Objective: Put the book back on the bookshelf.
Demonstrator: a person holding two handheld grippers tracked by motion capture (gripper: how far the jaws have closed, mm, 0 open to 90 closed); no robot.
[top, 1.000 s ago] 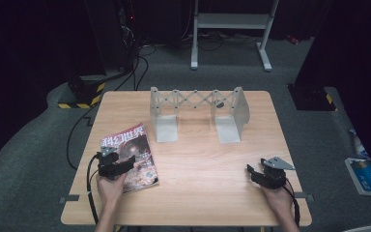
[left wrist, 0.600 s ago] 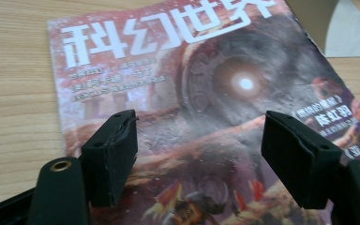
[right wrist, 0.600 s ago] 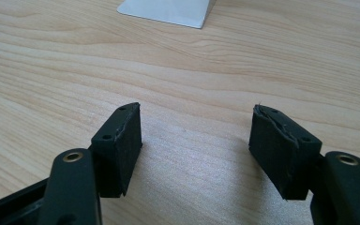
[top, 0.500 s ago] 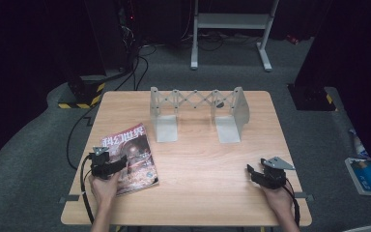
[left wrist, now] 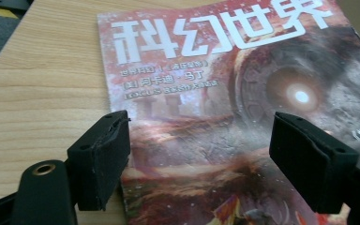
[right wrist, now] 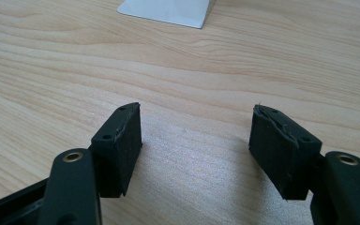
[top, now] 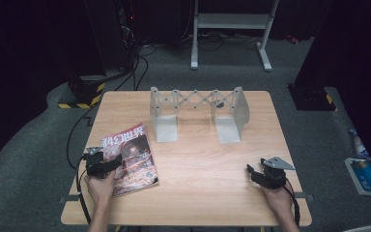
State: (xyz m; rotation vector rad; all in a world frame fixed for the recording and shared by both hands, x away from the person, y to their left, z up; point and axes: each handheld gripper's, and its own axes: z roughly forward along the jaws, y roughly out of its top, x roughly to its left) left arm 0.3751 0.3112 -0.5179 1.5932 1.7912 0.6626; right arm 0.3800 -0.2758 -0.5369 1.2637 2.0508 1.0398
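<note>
Plainly, one magazine (top: 129, 159) lies flat at the lower left of the tabletop (top: 193, 193) in the high view, its red cover with white characters facing up and its near edge angled toward the bottom of the frame. One grey expanding rack (top: 198, 113) stands at the upper middle of the tabletop; its two flat feet are bare and nothing sits between its end plates. The left gripper (top: 104, 166) hovers at the magazine's lower left corner, and its jaws have just been opening; in the left gripper view they stand wide apart over the cover (left wrist: 225, 117), with the pads not pressing on it, one jaw at the cover's left edge and the other farther in. The magazine's right and bottom parts are cut off in that view. The right gripper (top: 261, 175) sits at the lower right of the tabletop, well apart from the magazine; the right gripper view shows its two jaws spread with bare wood between them, and one rack foot (right wrist: 168, 11) cut off at the top edge. Two hands, two grippers.
</note>
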